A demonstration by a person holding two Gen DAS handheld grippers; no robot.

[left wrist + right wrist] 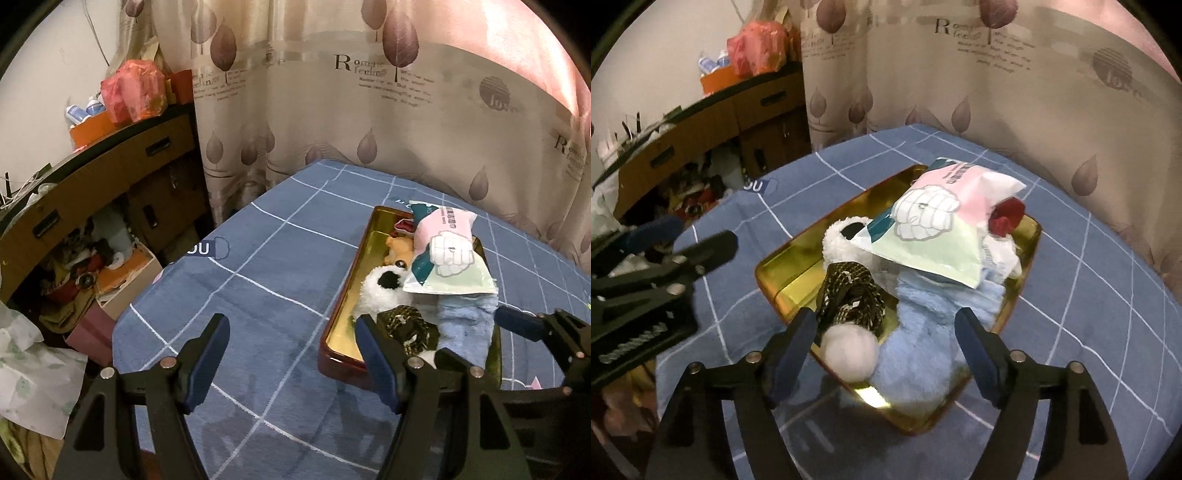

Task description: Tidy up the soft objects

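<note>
We have the blue checked bedspread (1071, 280) almost bare, so most of the sorting looks done to us: every soft item we can find lies in the shallow gold-lined metal tray with a dark red outer wall (341, 310), which sits on the spread near the leaf-printed curtain (332, 110).

Inside the tray, the largest piece is the pale blue fluffy towel (923, 332), draped along the near right side with its end spilling toward the rim. Across its far end rests the soft pastel pink-and-green tissue pack with a cartoon fist (934, 229). Beneath and to the left lies the white plush panda with black patches (384, 288), and in front of it the black-and-gold knitted piece with a white pompom (849, 299). A small red item (1006, 218) and an orange-tan one (399, 247) sit at the far end; we cannot tell what they are.

Our right gripper (884, 341) stands released, jaws wide and empty, straddling the pompom and towel end without pressing either. Our left gripper (291, 354) is likewise spread and empty, poised over the spread beside the tray's near left corner.

What remains, we judge, is only tidying: tucking in the towel and settling the pile.
</note>
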